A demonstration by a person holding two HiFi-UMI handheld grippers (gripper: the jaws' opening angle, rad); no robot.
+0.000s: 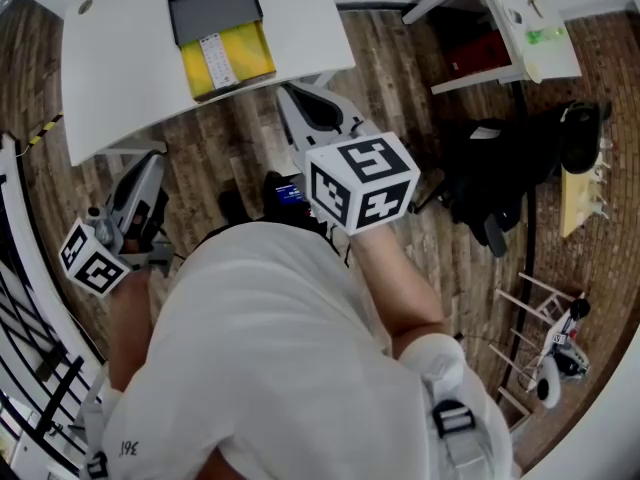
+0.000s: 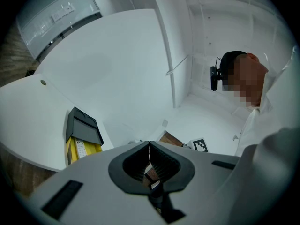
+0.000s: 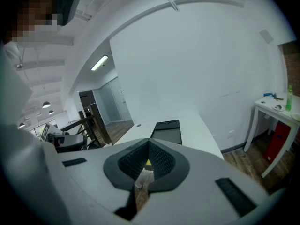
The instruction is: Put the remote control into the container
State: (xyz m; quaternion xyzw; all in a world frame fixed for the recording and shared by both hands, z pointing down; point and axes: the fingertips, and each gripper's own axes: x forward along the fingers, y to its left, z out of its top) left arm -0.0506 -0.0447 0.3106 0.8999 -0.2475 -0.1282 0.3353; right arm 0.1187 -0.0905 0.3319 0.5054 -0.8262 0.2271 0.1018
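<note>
Remote control [image 1: 212, 58] lies inside the yellow container [image 1: 247, 52] on the far white table [image 1: 120, 58]. Left gripper [image 2: 150, 145] and right gripper [image 3: 149, 143] sit near the body, jaws pressed together, nothing between.

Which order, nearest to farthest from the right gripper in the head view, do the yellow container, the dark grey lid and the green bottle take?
1. Yellow container, on the white table just beyond the right gripper.
2. Dark grey lid, farther up the same table, behind the container.
3. Green bottle, on the side table at far right.
</note>
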